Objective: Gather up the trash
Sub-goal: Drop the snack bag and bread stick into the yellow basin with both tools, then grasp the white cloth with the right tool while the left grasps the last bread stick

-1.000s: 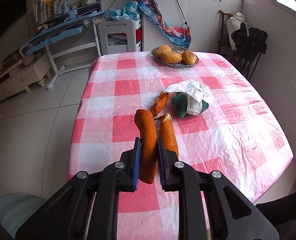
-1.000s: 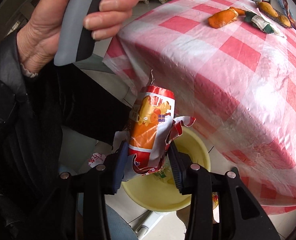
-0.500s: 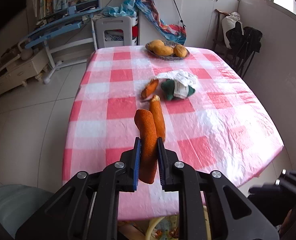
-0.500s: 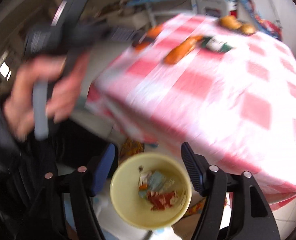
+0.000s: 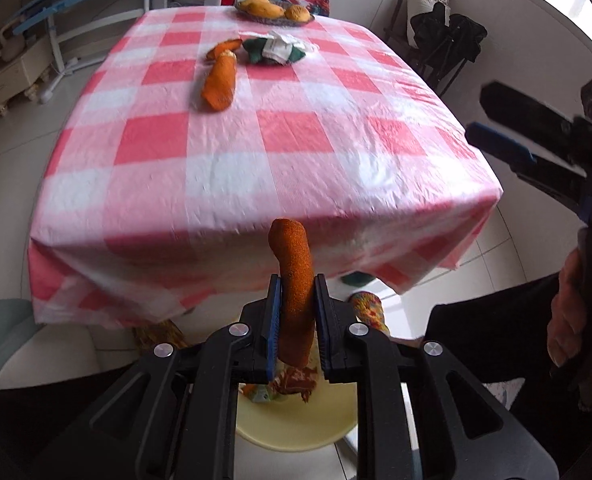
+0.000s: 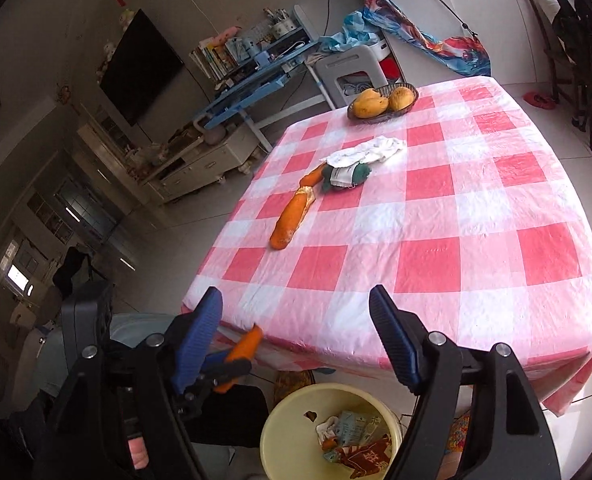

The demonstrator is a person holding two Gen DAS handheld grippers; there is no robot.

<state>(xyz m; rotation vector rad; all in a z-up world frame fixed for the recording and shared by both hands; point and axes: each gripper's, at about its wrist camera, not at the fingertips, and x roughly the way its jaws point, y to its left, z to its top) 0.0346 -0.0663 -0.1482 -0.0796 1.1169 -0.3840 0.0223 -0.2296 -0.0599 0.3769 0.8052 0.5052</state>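
Note:
My left gripper (image 5: pixel 296 316) is shut on a long orange peel strip (image 5: pixel 293 280) and holds it off the table's near edge, above a yellow trash bin (image 5: pixel 296 428) on the floor. The same gripper and strip (image 6: pixel 241 350) show low left in the right wrist view. My right gripper (image 6: pixel 296 340) is open and empty above the bin (image 6: pixel 291 432), which holds wrappers (image 6: pixel 356 440). On the checked table (image 6: pixel 436 240) lie another orange peel (image 6: pixel 291 220), a smaller one (image 6: pixel 314 176), a green wrapper (image 6: pixel 346 176) and a white tissue (image 6: pixel 370 150).
A basket of mangoes (image 6: pixel 382 100) stands at the table's far end. A grey plastic stool (image 6: pixel 352 72) and a blue desk (image 6: pixel 255 88) stand beyond it. A dark chair with clothes (image 5: pixel 448 40) is at the right. My legs are beside the bin.
The right gripper let the red wrapper drop into the bin and rose open. The left gripper carried the orange peel back off the table to above the bin.

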